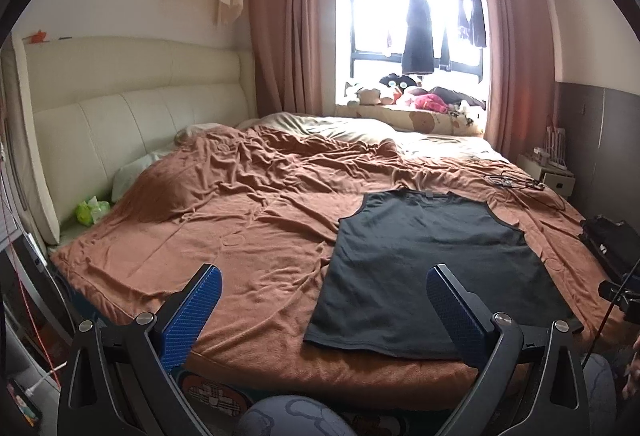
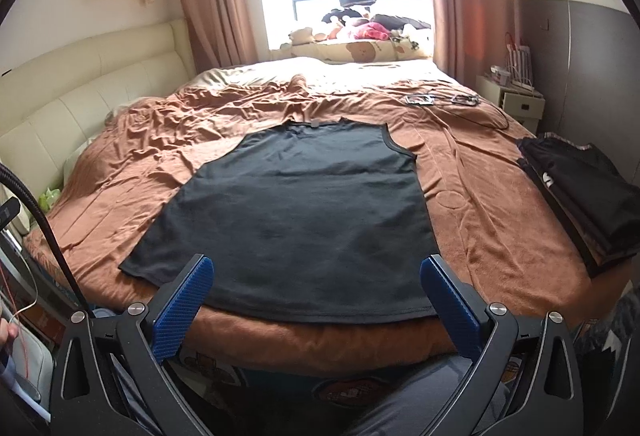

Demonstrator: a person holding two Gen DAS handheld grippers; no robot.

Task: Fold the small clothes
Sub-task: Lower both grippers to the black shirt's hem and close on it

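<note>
I see the dark sleeveless top (image 2: pixel 296 211) lying flat on the bed (image 1: pixel 224 220), hem toward me, soft and light, so with my left hand-held gripper (image 1: pixel 324 300) and right hand-held gripper (image 2: pixel 316 290) both wide open and empty, I would pinch its side edges.

Bed (image 1: pixel 240 203) under rumpled brown blanket (image 2: pixel 480 220). Cream padded headboard (image 1: pixel 132 115) at bed's left. Window (image 1: pixel 412 15) beyond bed's far end, glare strong, pink curtains (image 1: pixel 280 27) either side. Nightstand (image 2: pixel 516 99) right of bed against grey wall panel (image 2: pixel 580 67). Upper walls white.
</note>
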